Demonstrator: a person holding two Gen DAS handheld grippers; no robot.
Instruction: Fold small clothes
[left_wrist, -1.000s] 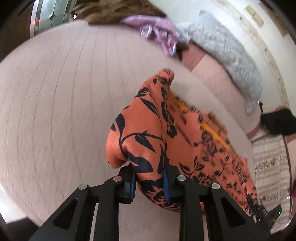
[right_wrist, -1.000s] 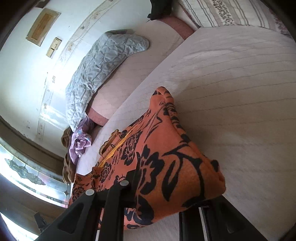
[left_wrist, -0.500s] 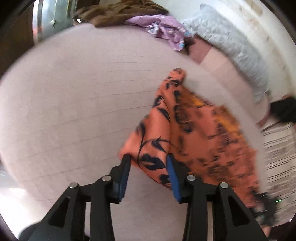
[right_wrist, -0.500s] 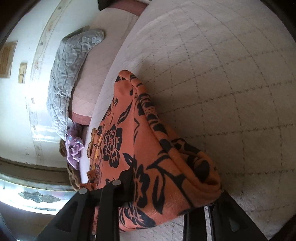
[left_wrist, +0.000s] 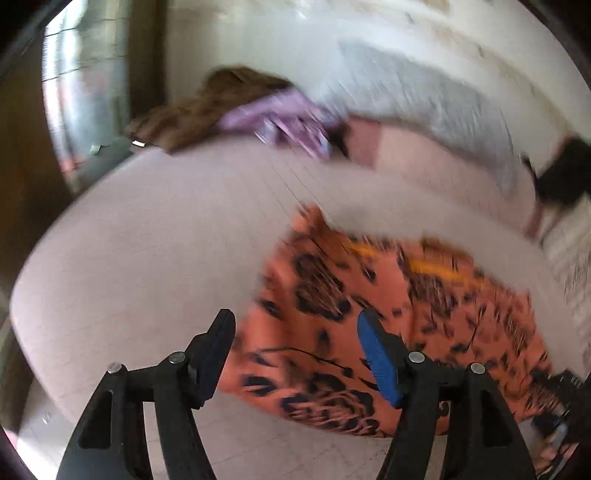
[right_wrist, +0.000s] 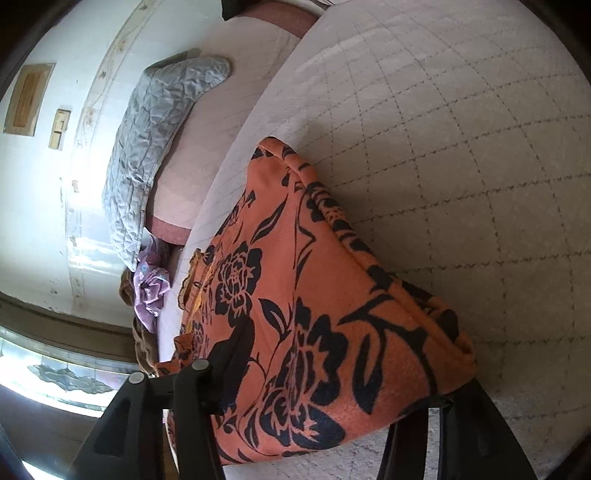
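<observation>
The left gripper (left_wrist: 295, 350) is held wide open above the bed (left_wrist: 155, 251), with nothing between its fingers; the orange floral garment (left_wrist: 369, 314) is seen lying just ahead of and below it. In the right wrist view, the same garment (right_wrist: 325, 314) is draped over the right gripper (right_wrist: 332, 387), bulging between its fingers; how far these are parted cannot be told.
</observation>
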